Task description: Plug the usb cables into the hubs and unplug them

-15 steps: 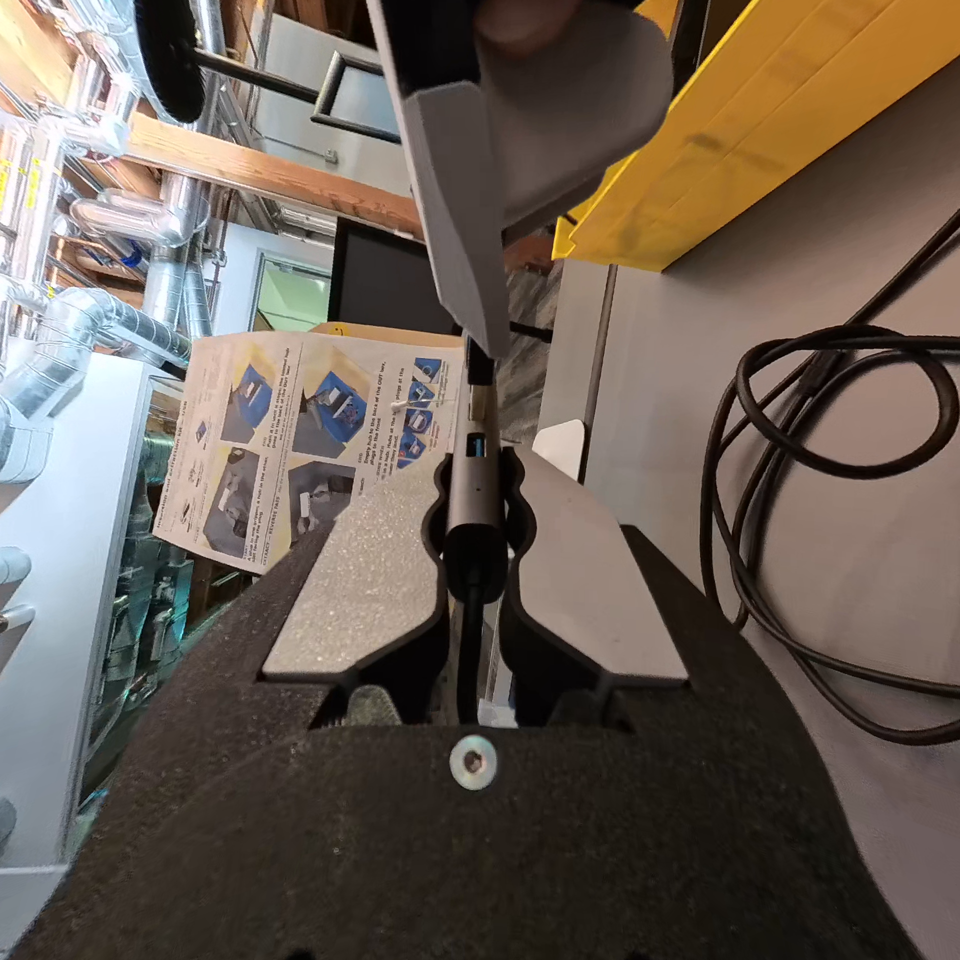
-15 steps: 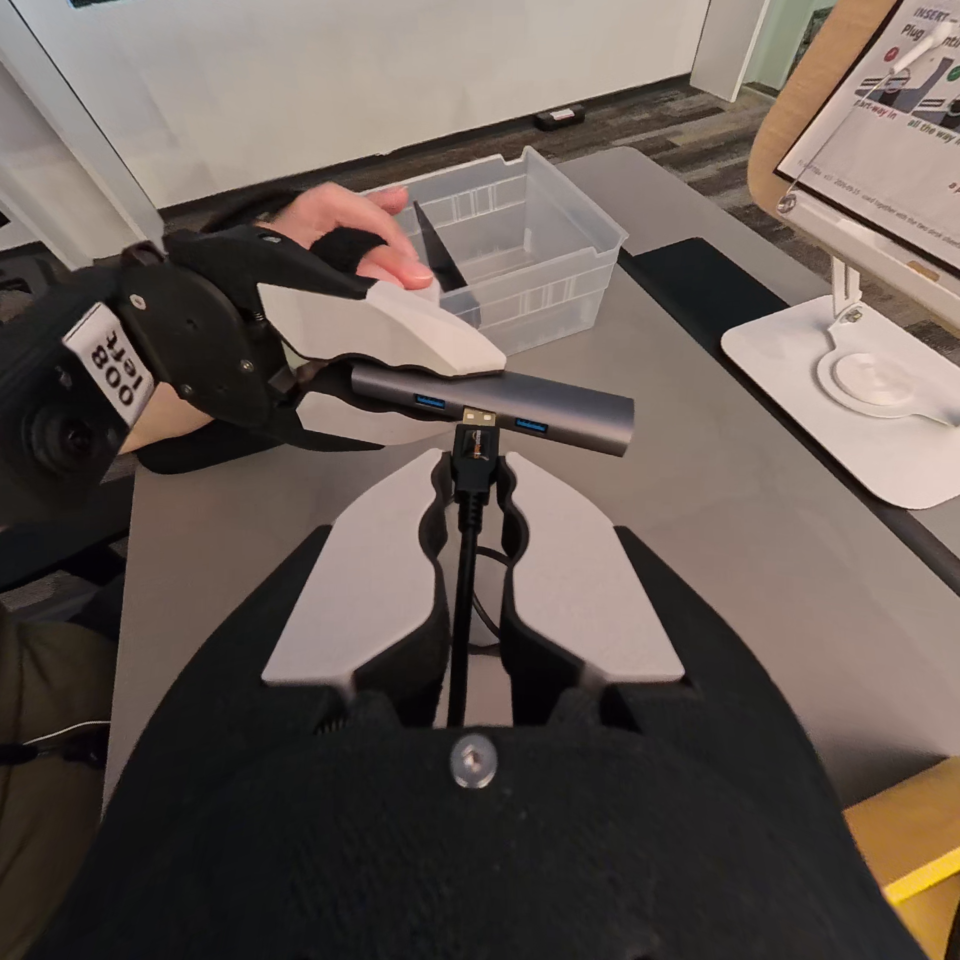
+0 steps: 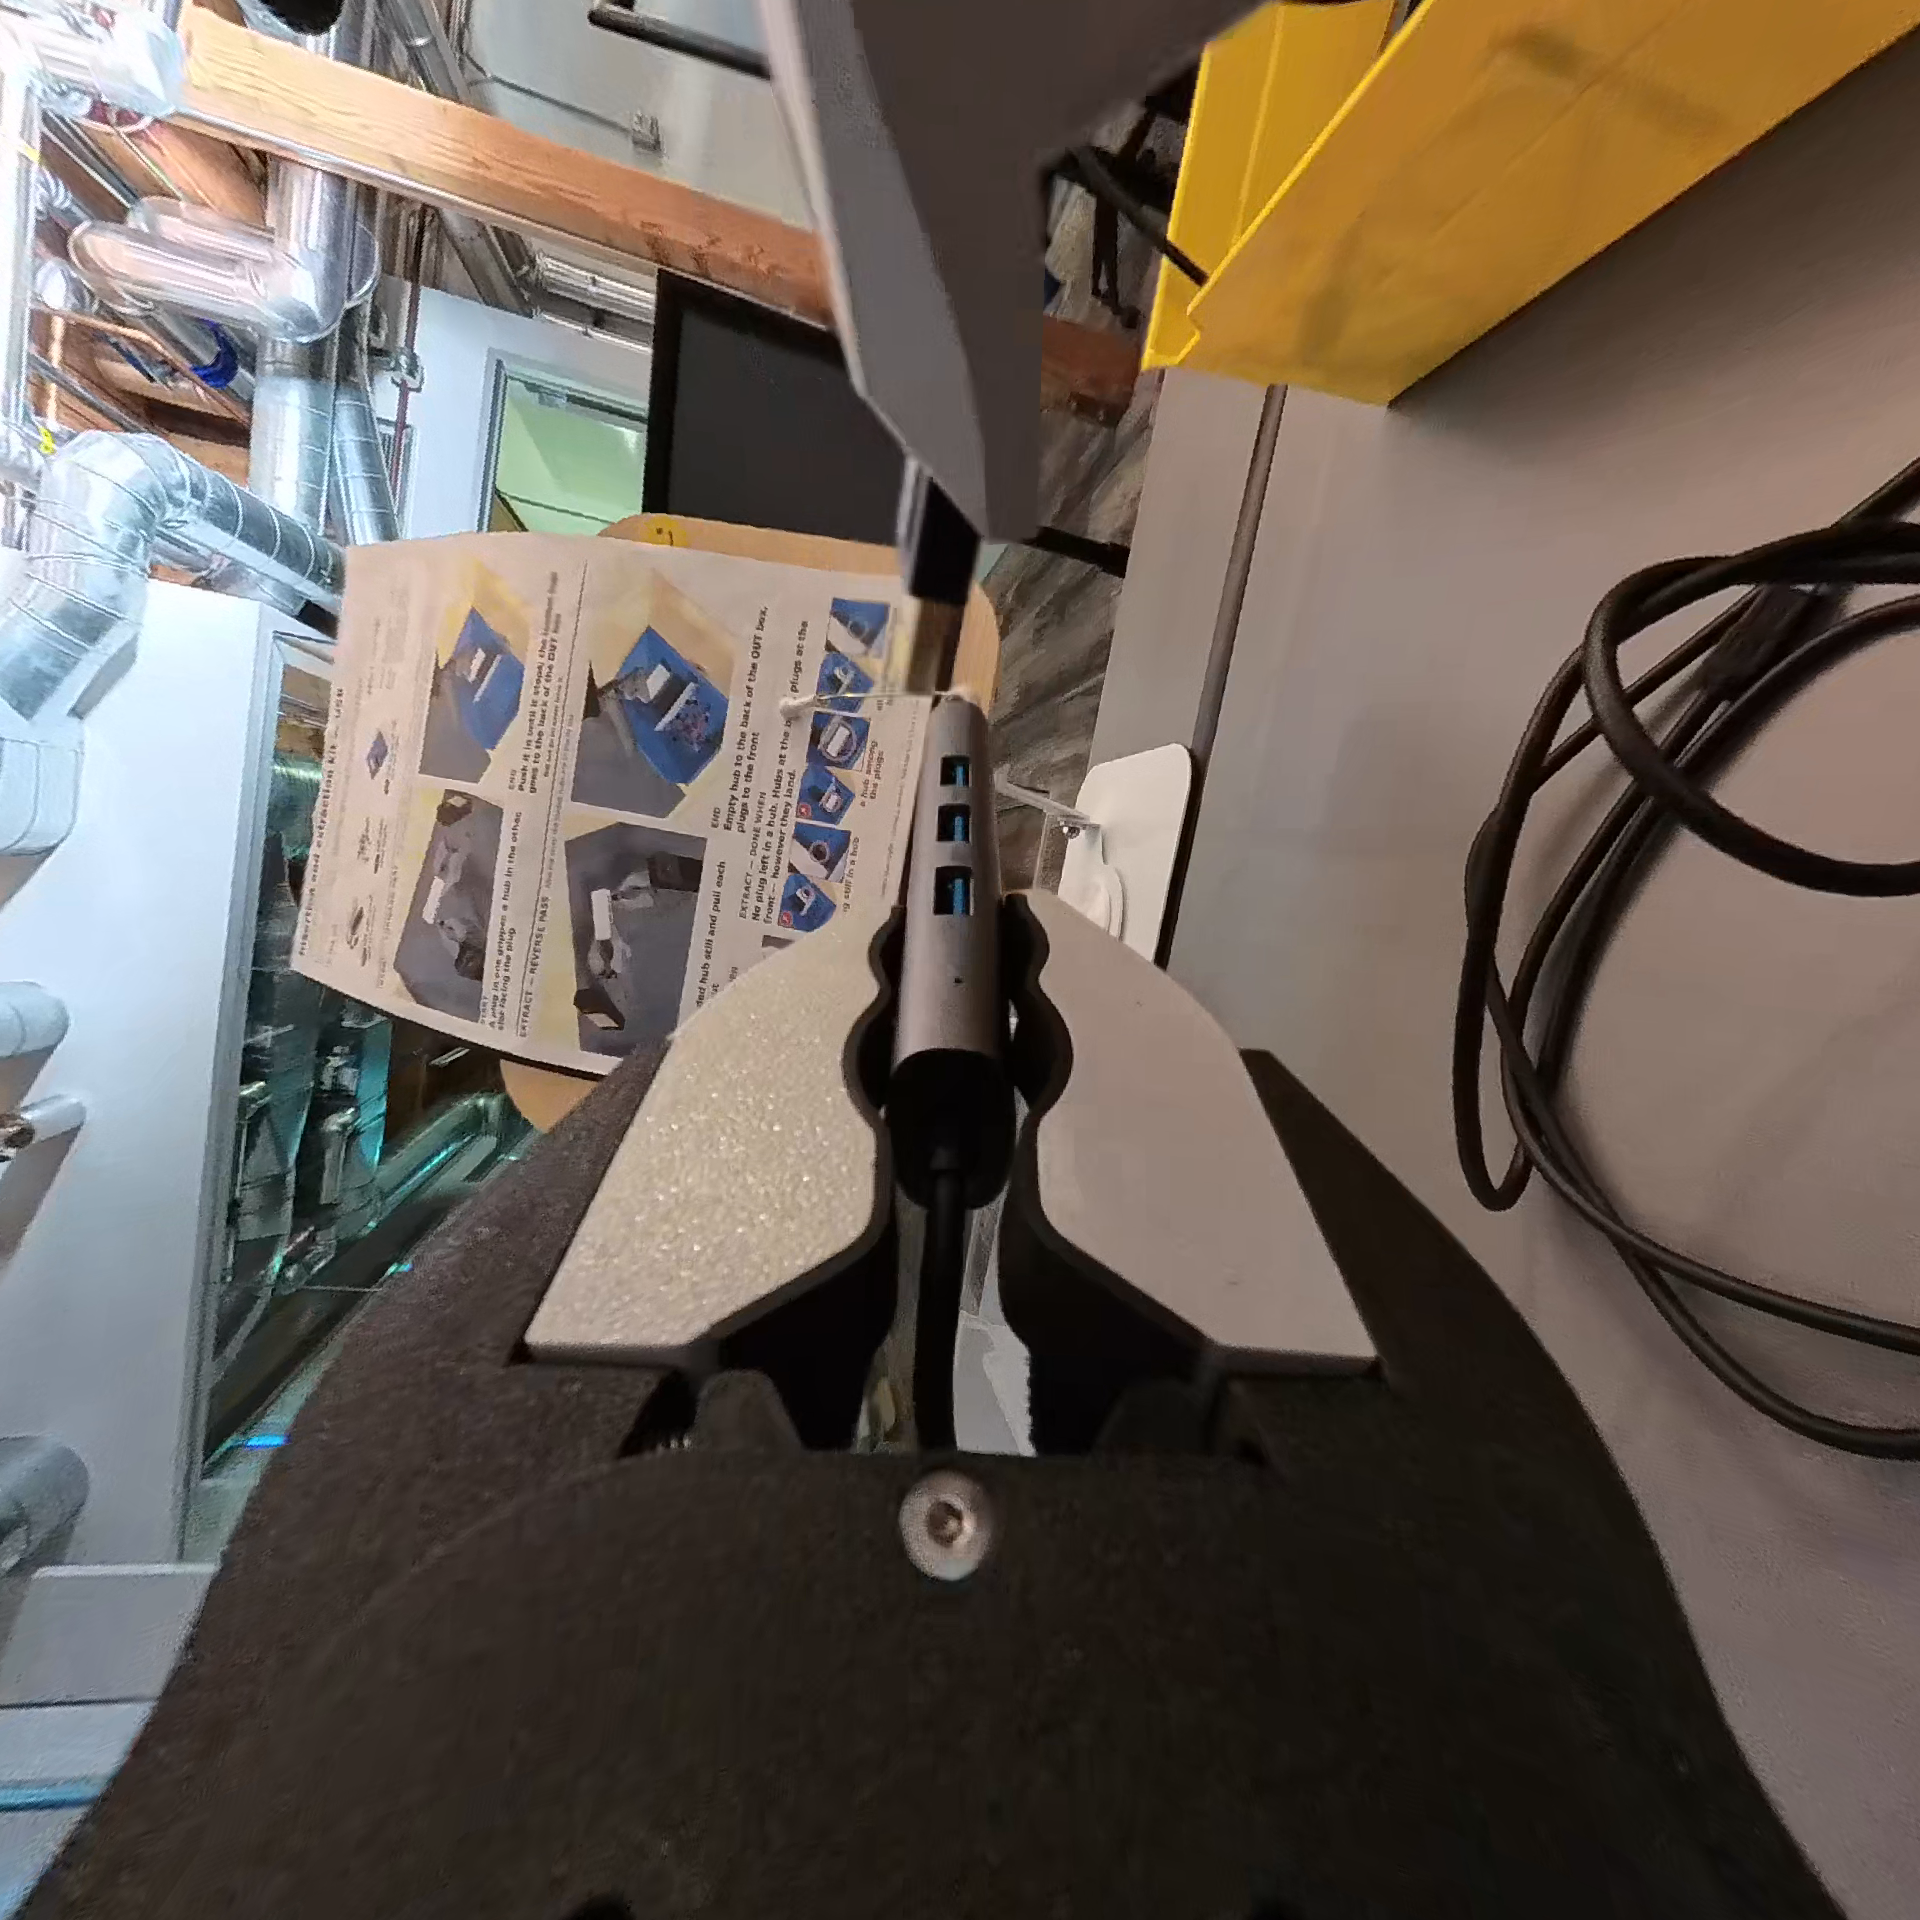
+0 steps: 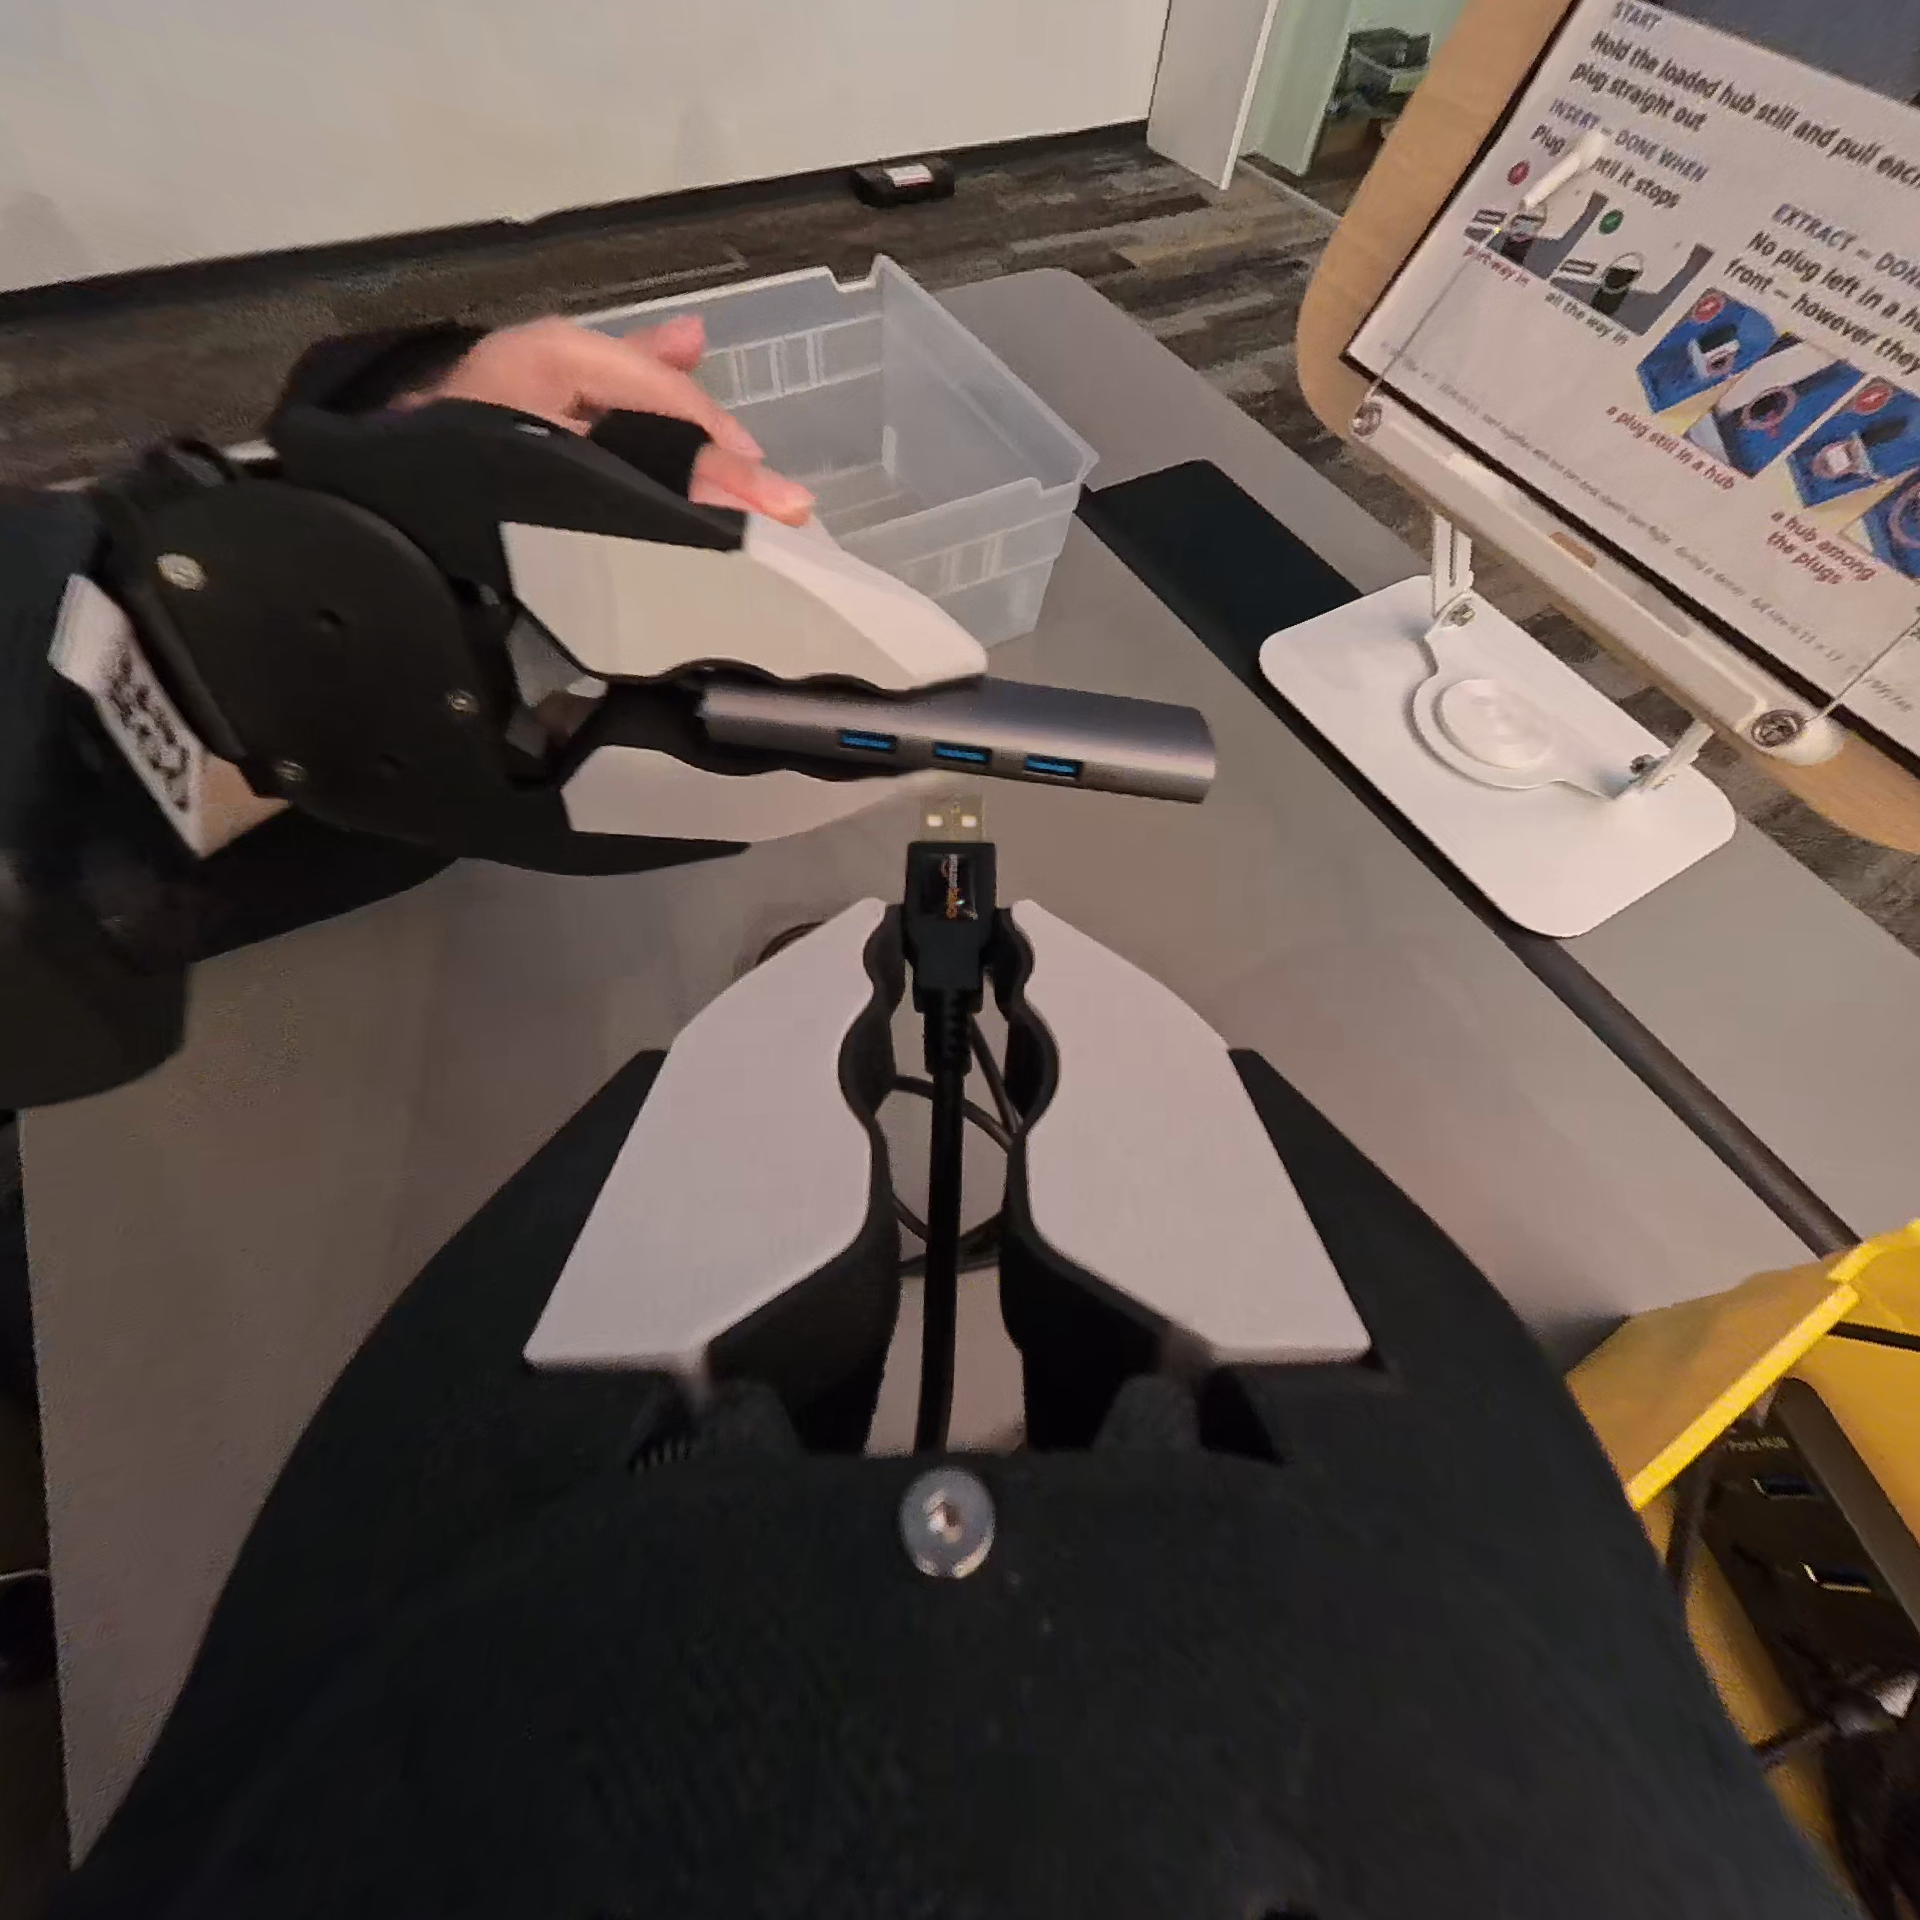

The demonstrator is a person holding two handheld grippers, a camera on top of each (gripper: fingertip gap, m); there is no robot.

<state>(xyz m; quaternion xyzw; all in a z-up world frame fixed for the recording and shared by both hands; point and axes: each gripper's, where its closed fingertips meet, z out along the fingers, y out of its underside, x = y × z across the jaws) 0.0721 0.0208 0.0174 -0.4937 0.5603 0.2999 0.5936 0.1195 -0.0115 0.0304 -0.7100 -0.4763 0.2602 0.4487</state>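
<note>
Currently the left tongs (image 3: pixel 951 935) are clenched on a grey hub (image 3: pixel 951 883), gripping it at its cable end so that the body projects forward beyond the fingertips. Three blue ports (image 4: pixel 961 750) run along the side of the hub; all three are vacant. From the right wrist view, the left tongs (image 4: pixel 831 727) enter from the left, with a person's hand (image 4: pixel 623 405) on top of them, and the hub (image 4: pixel 1039 727) lies roughly level above the grey tabletop (image 4: pixel 1195 987).

The right tongs (image 4: pixel 951 925) are clenched on the black plug (image 4: pixel 951 883) of a USB cable. The metal tip (image 4: pixel 953 816) of the plug points at the port side of the hub, just below the middle port, with a clear gap between the two. The cable (image 4: pixel 940 1247) trails back between the fingers.

In the left wrist view, the right tongs (image 3: pixel 935 488) descend from the top, and the plug (image 3: pixel 930 582) sits just beside the far end of the hub, not inserted.

Farther back on the tabletop stands a clear plastic bin (image 4: pixel 935 468). A white stand (image 4: pixel 1496 748) carrying an instruction sheet (image 4: pixel 1714 312) sits to the right. A loose coil of black cable (image 3: pixel 1662 935) lies on the tabletop (image 3: pixel 1558 520), and a yellow bin (image 3: pixel 1455 187) is near the edge.
</note>
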